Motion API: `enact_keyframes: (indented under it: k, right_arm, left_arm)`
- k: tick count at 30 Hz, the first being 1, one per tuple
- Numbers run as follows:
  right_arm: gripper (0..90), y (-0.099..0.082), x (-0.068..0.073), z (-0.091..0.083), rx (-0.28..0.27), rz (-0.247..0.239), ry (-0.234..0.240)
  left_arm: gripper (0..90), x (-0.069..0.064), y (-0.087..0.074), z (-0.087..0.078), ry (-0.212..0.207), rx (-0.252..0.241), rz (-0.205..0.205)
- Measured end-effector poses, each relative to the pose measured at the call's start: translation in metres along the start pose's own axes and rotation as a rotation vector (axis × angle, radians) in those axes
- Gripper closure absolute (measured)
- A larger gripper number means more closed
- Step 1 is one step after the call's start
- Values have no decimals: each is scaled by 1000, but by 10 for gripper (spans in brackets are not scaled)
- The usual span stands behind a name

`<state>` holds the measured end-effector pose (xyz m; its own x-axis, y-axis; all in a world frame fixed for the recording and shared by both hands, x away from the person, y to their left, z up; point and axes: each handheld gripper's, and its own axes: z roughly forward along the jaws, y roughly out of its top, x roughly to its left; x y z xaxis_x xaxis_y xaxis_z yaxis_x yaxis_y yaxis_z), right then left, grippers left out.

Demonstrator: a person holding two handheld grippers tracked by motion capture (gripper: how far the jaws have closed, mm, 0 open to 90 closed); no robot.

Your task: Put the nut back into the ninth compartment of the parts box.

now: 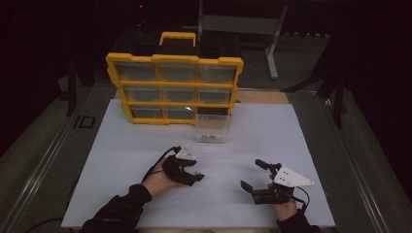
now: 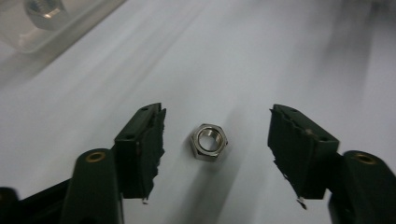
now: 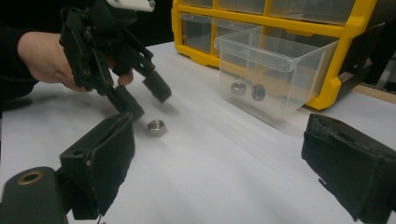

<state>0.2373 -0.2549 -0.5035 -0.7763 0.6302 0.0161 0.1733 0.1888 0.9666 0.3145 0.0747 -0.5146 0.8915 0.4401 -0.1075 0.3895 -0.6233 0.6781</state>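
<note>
A single steel hex nut (image 2: pixel 208 142) lies flat on the white table, hole upward. My left gripper (image 2: pixel 215 116) is open, one jaw on each side of the nut, neither touching it. From the right gripper view the same nut (image 3: pixel 157 127) sits just below the left gripper (image 3: pixel 145 100), which hangs tilted down over it. My right gripper (image 3: pixel 219 128) is open with nothing in it, a short way to the right of the nut. From above, the left gripper (image 1: pixel 199 174) and the right gripper (image 1: pixel 251 174) are both near the table's front.
A clear plastic drawer (image 3: pixel 275 51) stands pulled out on the table with two nuts (image 3: pixel 238 87) inside. Behind it stands the yellow organizer (image 1: pixel 174 59) with clear drawers. The white table top (image 1: pixel 262 131) is bare around the grippers.
</note>
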Motion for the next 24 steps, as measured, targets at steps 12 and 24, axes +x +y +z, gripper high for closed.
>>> enact_keyframes:
  k: [12, 24]
  right_arm:
    - [98, 0, -1, 0, 1, 1, -3]
    - [99, 0, 0, 0, 4, 2, -4]
  left_arm:
    - [525, 0, -6, 17, 2, 36, 34]
    - [652, -3, -5, 19, 48, 38, 58]
